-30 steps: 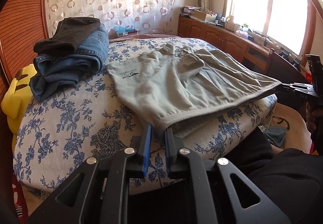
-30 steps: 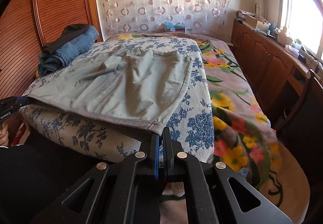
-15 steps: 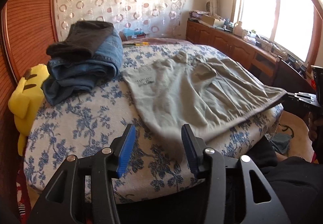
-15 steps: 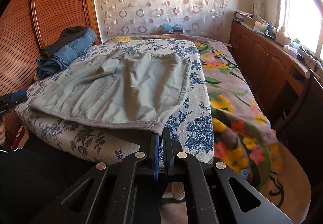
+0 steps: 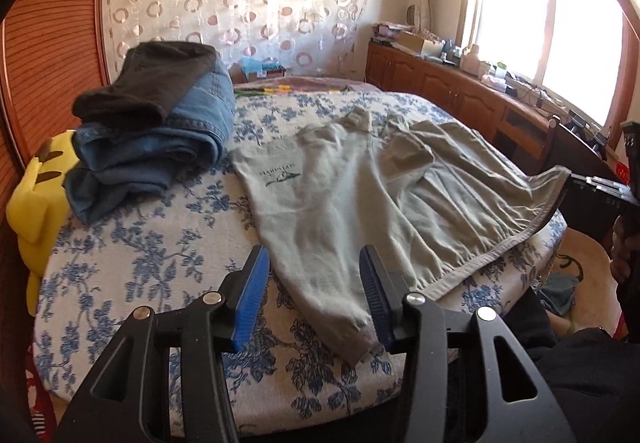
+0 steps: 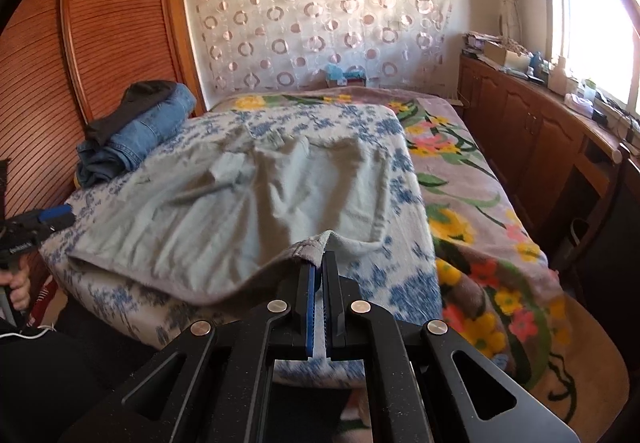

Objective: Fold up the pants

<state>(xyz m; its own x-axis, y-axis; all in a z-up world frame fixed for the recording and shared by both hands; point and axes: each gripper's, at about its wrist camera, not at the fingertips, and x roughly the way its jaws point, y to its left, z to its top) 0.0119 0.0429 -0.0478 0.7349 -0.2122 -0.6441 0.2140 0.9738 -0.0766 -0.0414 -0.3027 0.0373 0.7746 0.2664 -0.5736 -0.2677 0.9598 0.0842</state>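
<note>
On the bed, left wrist view: pale grey-green cotton pants (image 5: 360,195) lie spread over a white bedspread with blue floral print (image 5: 132,267), a small green logo on the fabric facing up. Left hand-held gripper (image 5: 312,299), black with blue pads: its jaws have just been opening and now stand apart, one on either side of the near corner of the pants, which lies slack on the bedspread with neither pad pressing on it. Folded blue denim jeans (image 5: 168,147) with a dark brown folded garment (image 5: 148,83) on top sit at the far left of the bedspread, beside a yellow plush toy (image 5: 36,199) at the bed's edge. Wooden cabinets (image 5: 452,91) run under the bright window. Right wrist view: right hand-held gripper (image 6: 318,283), jaws together and clamped on the grey hemmed edge of the pants (image 6: 248,195), lifting that corner off the bedspread (image 6: 400,283). A pink blanket with a yellow and red flower pattern (image 6: 480,227) covers the bed to the right. The left hand-held gripper (image 6: 40,223) shows at the left edge.
</note>
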